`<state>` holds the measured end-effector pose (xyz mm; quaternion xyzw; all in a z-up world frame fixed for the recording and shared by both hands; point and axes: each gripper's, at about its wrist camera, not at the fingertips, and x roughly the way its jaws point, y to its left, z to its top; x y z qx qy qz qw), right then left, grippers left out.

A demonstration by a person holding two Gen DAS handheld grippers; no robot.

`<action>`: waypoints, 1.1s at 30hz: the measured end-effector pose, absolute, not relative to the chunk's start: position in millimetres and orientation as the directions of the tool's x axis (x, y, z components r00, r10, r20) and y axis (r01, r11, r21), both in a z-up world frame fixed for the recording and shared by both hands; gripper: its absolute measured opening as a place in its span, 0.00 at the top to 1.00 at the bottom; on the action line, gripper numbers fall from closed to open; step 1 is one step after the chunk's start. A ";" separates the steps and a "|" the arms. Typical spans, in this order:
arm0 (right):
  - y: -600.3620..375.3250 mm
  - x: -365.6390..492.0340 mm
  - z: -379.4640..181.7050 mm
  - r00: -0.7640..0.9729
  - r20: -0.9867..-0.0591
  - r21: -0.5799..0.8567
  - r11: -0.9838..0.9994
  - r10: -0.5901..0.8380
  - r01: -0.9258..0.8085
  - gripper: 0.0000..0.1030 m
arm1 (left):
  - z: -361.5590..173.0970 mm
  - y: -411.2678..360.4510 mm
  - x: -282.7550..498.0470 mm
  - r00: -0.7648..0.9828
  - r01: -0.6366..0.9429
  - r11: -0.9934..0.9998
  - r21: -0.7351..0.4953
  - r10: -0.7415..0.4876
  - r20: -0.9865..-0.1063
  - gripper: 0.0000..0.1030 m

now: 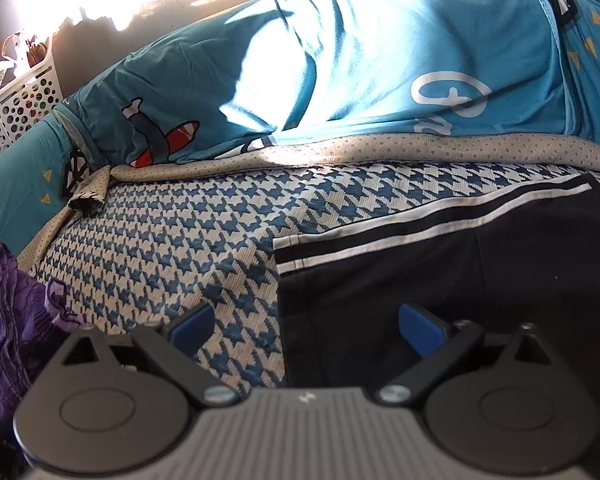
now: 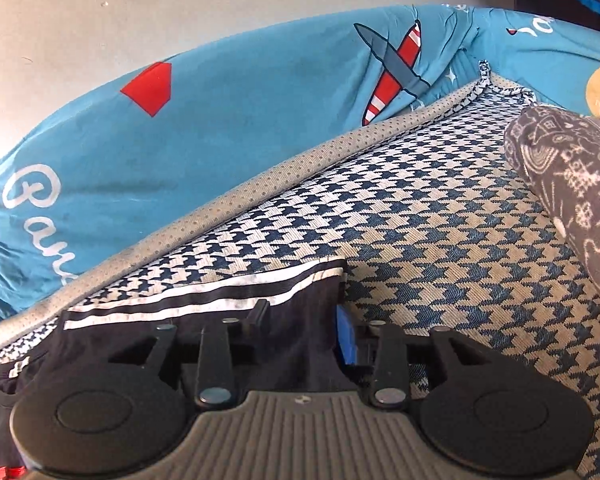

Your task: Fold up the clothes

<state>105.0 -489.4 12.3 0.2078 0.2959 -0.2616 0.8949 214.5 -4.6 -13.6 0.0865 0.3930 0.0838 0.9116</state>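
A black garment with two white stripes along its hem lies flat on the blue-and-white houndstooth woven mat covering the bed, laid out so it can be folded. The left gripper hovers over the garment's left edge with its blue-padded fingers spread wide and nothing between them, probably lining up to take that edge. The right gripper sits at the garment's right edge; black cloth bunches between its jaws, but one blue pad shows uncovered, and I cannot tell whether they pinch it. A turquoise cartoon-print duvet is heaped behind, and purple fabric lies just left.
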 end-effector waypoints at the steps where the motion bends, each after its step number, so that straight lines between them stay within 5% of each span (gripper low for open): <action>1: -488.0 100.5 15.3 0.692 -0.639 0.220 0.783 -0.336 0.582 0.65 | -10.1 -3.4 212.2 0.686 -0.084 0.976 0.199 0.201 -0.700 0.04; 10: -474.4 43.7 32.3 0.703 -0.691 0.304 0.814 -0.169 0.494 0.65 | 0.2 -36.7 173.5 0.716 0.126 0.983 0.137 0.006 -0.698 0.04; 22: -432.2 -5.6 14.3 0.645 -0.764 0.287 0.879 -0.031 0.381 0.65 | -6.0 -47.7 122.7 0.699 0.169 0.978 0.119 -0.034 -0.715 0.04; 28: -407.2 -8.4 7.4 0.631 -0.772 0.178 0.929 -0.072 0.324 0.65 | -17.7 -52.0 109.3 0.677 0.177 0.977 0.117 -0.035 -0.735 0.04; 33: -391.9 -7.2 4.7 0.633 -0.767 0.097 0.956 -0.107 0.278 0.89 | -27.8 -48.6 112.0 0.666 0.146 0.980 0.133 0.002 -0.746 0.03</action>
